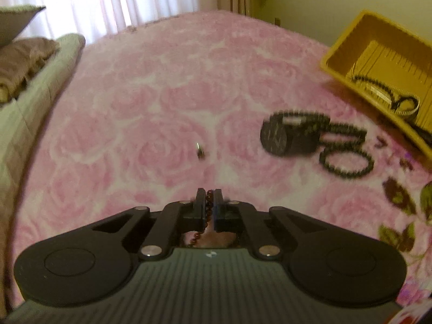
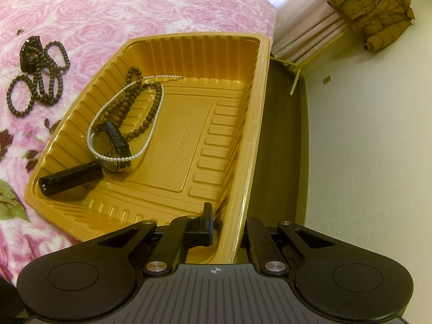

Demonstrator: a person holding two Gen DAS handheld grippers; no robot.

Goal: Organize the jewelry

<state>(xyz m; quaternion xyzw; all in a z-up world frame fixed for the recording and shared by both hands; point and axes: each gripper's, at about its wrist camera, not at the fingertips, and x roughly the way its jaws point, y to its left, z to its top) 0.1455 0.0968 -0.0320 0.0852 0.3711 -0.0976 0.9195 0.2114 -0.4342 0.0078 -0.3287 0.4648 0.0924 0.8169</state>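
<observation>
The left gripper (image 1: 208,197) is pinched on a strand of dark red beads (image 1: 209,198), which runs between its fingers and hangs back beneath them, above the pink rose blanket (image 1: 167,81). From it, a small earring (image 1: 200,151) lies near at 12 o'clock, the black watch (image 1: 290,135) and dark bead strands (image 1: 347,159) at 2 o'clock, the yellow tray (image 1: 348,51) beyond. The right gripper (image 2: 221,220) is clamped on the tray's near rim, with pearls (image 2: 121,124) inside at 11 o'clock.
</observation>
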